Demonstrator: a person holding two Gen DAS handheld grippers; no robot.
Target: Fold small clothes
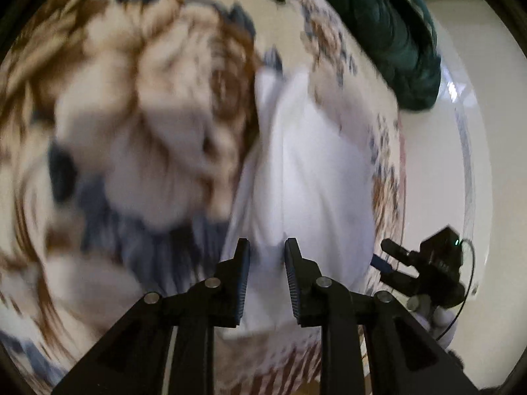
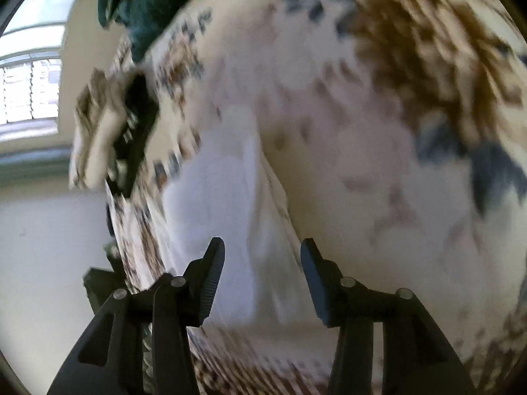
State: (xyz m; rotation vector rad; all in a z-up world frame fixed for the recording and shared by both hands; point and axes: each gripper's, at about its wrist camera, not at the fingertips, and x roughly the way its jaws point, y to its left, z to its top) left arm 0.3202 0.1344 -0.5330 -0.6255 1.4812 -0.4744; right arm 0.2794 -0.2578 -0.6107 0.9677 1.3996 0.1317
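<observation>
Jaws: left gripper [image 1: 266,263] has its two fingers narrowly parted, white cloth filling the gap between them; blur hides whether the pads actually bite the fabric, so grip cannot be told. Right gripper [image 2: 262,268] has fingers spread wide, nothing pinched.

Both views heavily motion-blurred.

White garment [image 1: 306,171]: lies on the patterned bedspread [image 1: 138,121], running from the left fingertips up toward 12 o'clock in the left wrist view. Long folds run along its length. In the right wrist view the same white garment [image 2: 224,204] sits at 11 o'clock from the spread fingers, its near end passing between them; the right-hand finger lies over bedspread [image 2: 378,131] instead.

Bedspread: cream ground, brown and blue-grey floral print, striped border at 6 o'clock in both views.

Dark green bedding [image 1: 388,29] bunched at 1 o'clock in the left view, on the bed's far edge; same green mass [image 2: 145,3] at 11 o'clock in the right view.

Right gripper body [image 1: 425,270] shows in the left view at 4 o'clock, off the bed's edge against the pale wall [image 1: 487,164].

Window [image 2: 29,75] with louvres at 9 o'clock, right view.
</observation>
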